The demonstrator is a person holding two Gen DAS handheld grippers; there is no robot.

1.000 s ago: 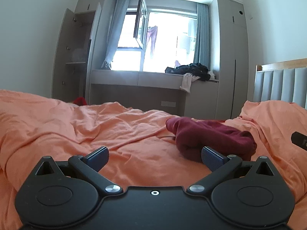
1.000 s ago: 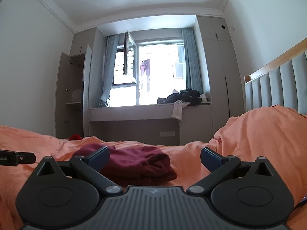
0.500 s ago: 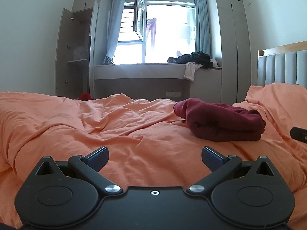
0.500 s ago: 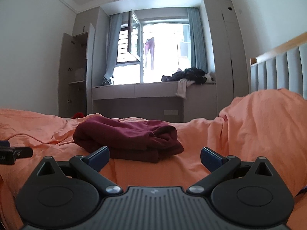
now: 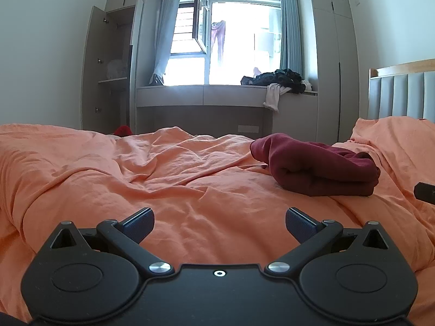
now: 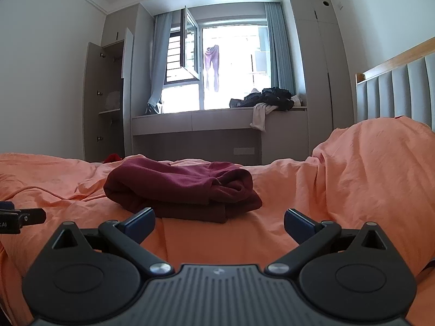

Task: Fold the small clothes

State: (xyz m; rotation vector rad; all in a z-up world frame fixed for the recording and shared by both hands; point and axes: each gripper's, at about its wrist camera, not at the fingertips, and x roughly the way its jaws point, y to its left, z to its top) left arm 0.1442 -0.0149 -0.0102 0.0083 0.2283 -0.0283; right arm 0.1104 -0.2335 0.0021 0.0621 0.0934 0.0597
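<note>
A dark red garment (image 5: pixel 318 167) lies folded in a thick bundle on the orange bed cover (image 5: pixel 136 179). In the left wrist view it is ahead and to the right. In the right wrist view the same garment (image 6: pixel 182 187) lies just beyond my right gripper's left finger. My left gripper (image 5: pixel 218 224) is open over bare cover, well short of the bundle. My right gripper (image 6: pixel 218 224) is open too, with nothing between its fingers. Part of the other gripper shows at the right edge (image 5: pixel 425 190) and at the left edge (image 6: pixel 19 218).
An orange-covered mound (image 6: pixel 380 168) rises on the right before a grey padded headboard (image 6: pixel 394 92). A window bench (image 5: pixel 217 95) with a heap of dark clothes (image 5: pixel 274 80) stands beyond the bed. An open wardrobe (image 5: pixel 114 70) is at the left. Something red (image 5: pixel 122 130) lies past the bed's far edge.
Both grippers have drawn back and risen from the red bundle, which now sits lower and farther off in each view. Both stay open. The bundle has not moved on the bed.
</note>
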